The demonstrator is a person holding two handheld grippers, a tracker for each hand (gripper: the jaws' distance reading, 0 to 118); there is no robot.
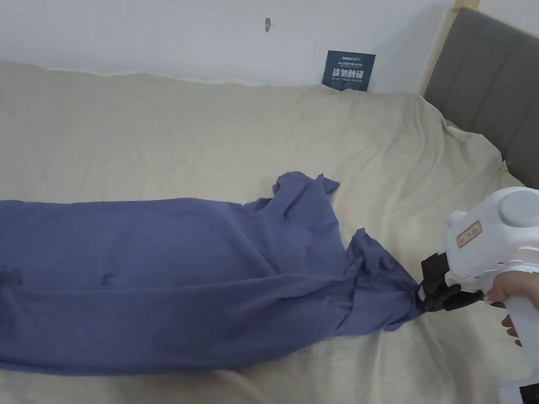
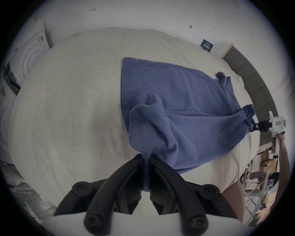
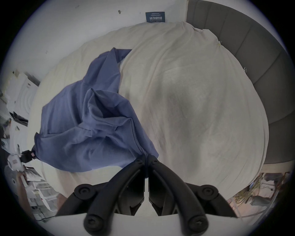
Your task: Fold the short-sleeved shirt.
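Holding the blue shirt (image 1: 166,273) stretched along the bed (image 1: 150,128), both grippers have their fingers closed on cloth: the left gripper (image 2: 146,157) pinches a hem corner, the right gripper (image 1: 426,292) the shoulder end near the sleeve. To do this well, I'd keep even tension, lift the near edge together, and lay it flat toward the far sleeve (image 1: 305,188) without dragging wrinkles.
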